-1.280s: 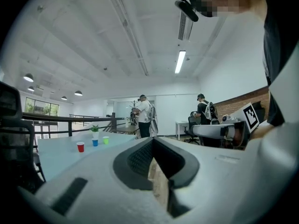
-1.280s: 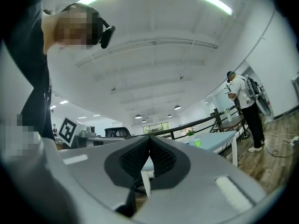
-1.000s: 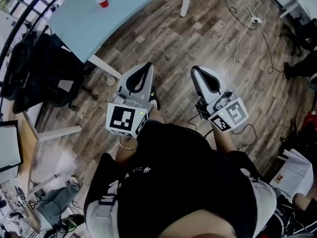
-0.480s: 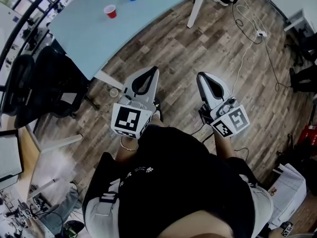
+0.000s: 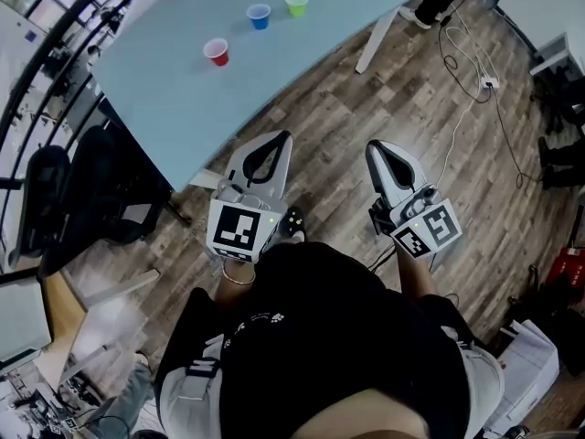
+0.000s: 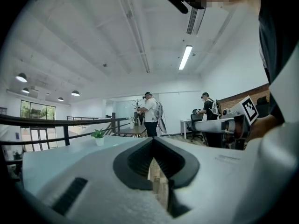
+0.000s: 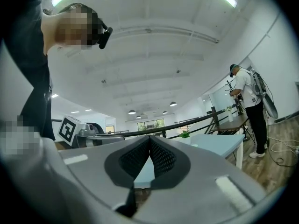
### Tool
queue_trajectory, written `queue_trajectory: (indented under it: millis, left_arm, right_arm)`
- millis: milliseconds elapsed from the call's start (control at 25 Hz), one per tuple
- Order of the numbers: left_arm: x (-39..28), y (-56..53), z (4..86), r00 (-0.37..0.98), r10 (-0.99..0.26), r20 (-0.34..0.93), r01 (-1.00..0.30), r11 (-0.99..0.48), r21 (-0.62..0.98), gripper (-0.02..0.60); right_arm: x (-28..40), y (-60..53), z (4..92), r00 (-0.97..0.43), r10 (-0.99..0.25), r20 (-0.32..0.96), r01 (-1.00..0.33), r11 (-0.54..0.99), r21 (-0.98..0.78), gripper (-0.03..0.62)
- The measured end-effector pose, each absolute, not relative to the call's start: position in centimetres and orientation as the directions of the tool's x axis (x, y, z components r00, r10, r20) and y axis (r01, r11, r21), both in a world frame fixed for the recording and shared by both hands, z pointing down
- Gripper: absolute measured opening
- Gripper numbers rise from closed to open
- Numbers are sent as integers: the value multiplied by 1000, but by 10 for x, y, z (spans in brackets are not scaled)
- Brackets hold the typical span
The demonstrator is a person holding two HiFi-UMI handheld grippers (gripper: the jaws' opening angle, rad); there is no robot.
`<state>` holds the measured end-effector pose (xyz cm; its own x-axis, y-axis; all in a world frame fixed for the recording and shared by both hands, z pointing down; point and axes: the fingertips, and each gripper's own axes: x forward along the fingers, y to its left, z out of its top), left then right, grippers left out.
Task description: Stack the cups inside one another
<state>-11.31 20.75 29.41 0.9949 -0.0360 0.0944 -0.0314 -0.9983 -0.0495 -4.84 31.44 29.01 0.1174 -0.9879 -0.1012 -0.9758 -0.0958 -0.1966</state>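
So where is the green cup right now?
In the head view the green cup stands on the pale blue table near the top, just right of the blue cup.

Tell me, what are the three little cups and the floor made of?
The red cup, blue cup and green cup look like thin plastic party cups, going by their bright solid colours and pale insides. They are too small here to rule out paper. The floor looks like matte wood or wood-look planks, with brown grain and plank seams showing.
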Motion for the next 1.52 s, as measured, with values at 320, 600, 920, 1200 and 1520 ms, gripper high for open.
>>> queue_trajectory:
  millis: [320,600,920,1200,1520]
  left_arm:
    - [-85,136,294,995,-61,73,-56,-996,-74,-8]
    - [-83,79,296,990,-116,78,-112,-992,-52,-8]
    - [-91,41,308,977,-198,84,-197,-980,-18,-8]
    - [-93,0,309,934,-344,96,-341,-939,-45,-8]
    - [-63,-59,310,878,-463,119,-462,-886,-40,-8]
  right_arm:
    - [-9,235,295,90,-991,-96,-979,-71,-189,-3]
    - [3,164,296,27,-995,-96,-983,-9,-182,-3]
    - [13,107,302,-52,-996,-76,-983,64,-169,-3]
    - [50,59,304,-103,-992,-74,-982,114,-154,0]
    - [96,-17,311,-191,-980,-56,-971,197,-136,12]
